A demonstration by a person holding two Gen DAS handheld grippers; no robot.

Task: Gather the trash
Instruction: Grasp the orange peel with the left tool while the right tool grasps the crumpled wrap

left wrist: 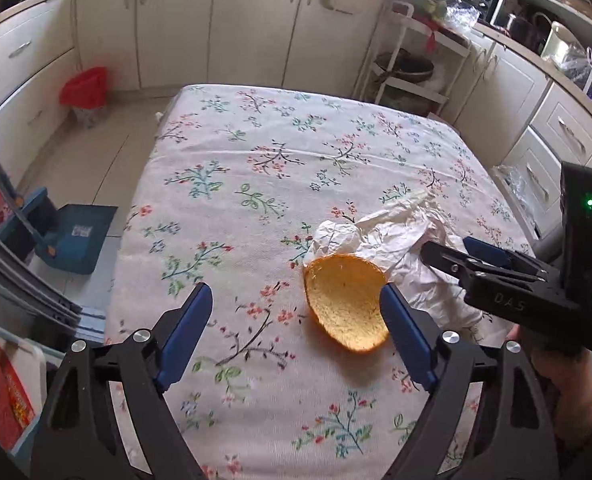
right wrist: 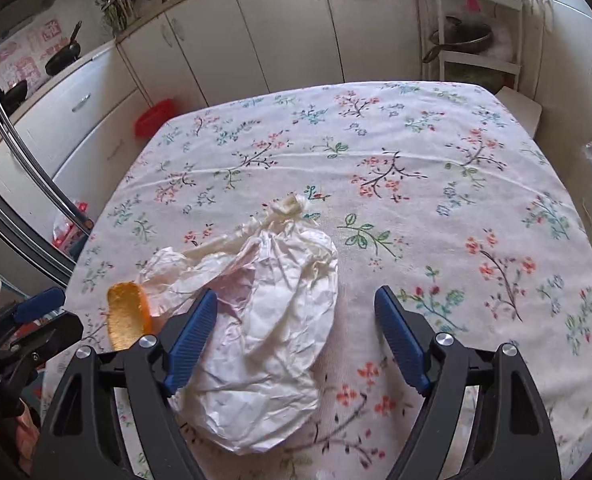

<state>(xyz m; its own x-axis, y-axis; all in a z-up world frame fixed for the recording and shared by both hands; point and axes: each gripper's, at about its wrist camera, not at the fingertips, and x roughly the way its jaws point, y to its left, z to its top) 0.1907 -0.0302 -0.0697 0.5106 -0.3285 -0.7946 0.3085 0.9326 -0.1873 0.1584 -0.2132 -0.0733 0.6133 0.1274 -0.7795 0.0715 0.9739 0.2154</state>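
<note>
A big table wears a pale cloth with little flowers [left wrist: 255,152] on it. A curved piece of orange fruit peel [left wrist: 346,302] lies on the cloth, its pale inside facing up. Right behind it, touching it, sits a crumpled white plastic bag [right wrist: 271,320] with a twisted knot at its far end.

The left gripper [left wrist: 296,316] has its blue fingers spread wide and holds nothing. The peel lies near its right finger [left wrist: 406,340], just in front of the tip.

The right gripper [right wrist: 296,320] is spread wide too, with nothing in it. The white bag lies between its fingers, closer to its left finger [right wrist: 193,336].

On the floor by the cupboards stands a small bin with a red bag [left wrist: 84,92].
</note>
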